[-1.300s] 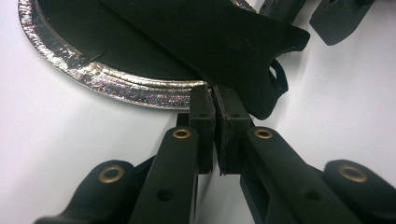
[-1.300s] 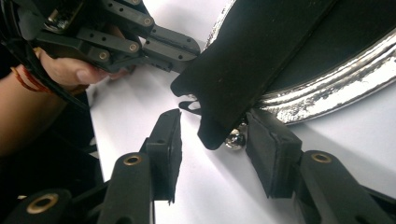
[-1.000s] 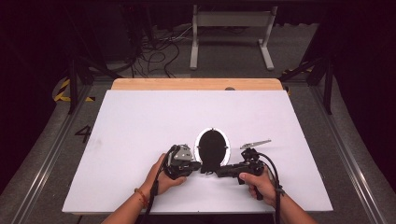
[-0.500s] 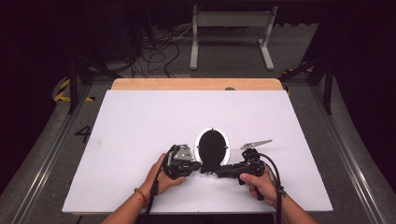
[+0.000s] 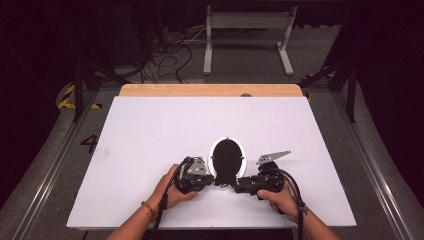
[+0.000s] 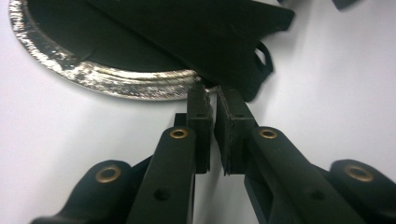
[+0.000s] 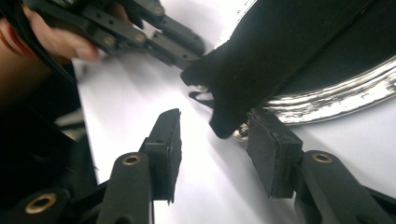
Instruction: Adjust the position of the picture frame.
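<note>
1. Your left tongs point(image 5: 214, 181) are nearly closed, their jaws having just opened slightly; they pinch a thin edge at the near rim of the silver-rimmed plate point(image 5: 212, 154).
2. Your right tongs point(image 5: 239, 184) stand half open, straddling the near tip of the black cloth point(image 7: 261, 70) without pressing it.
3. The plate lies on the white desk point(image 5: 150, 135), near centre, just beyond both tongs.

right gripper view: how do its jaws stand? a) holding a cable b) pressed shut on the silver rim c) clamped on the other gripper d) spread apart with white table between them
d, the right gripper has its jaws well apart, with bare white table between them, just short of the black cloth hanging over the silver-rimmed dish.
</note>
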Demonstrator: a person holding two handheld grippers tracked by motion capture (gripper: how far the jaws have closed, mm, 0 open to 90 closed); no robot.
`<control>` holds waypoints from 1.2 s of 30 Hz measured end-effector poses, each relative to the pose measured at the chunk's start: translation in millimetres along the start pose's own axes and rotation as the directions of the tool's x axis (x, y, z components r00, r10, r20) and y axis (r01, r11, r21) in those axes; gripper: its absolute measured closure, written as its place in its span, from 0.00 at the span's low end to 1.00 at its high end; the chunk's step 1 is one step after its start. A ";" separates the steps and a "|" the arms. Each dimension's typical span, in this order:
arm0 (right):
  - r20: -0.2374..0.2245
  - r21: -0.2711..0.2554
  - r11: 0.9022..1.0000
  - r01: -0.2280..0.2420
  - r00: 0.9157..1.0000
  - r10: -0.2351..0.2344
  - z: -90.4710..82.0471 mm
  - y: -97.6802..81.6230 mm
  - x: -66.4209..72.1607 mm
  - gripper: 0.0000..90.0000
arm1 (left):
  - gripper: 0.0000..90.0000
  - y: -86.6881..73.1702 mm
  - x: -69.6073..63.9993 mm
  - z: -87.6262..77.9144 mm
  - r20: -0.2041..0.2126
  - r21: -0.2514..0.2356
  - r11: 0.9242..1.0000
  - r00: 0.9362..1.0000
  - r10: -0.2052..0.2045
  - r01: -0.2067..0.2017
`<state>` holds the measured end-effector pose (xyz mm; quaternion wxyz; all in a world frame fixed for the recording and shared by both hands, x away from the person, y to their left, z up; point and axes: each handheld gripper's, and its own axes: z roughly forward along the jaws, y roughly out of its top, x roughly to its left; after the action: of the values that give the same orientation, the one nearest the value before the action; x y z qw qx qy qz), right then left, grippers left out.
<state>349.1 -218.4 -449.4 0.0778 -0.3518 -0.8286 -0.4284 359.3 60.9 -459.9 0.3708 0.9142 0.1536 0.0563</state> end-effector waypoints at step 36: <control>0.214 0.081 0.978 0.193 0.955 -0.206 -15.4 -4.4 -0.4 0.75 | 1.00 8.5 -12.1 3.3 0.069 0.046 0.999 0.998 0.006 -0.009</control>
<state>343.9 -232.1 -442.9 -0.0483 -0.3097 -0.8756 -0.3676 350.6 49.0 -456.2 0.3546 0.9244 0.1387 0.0226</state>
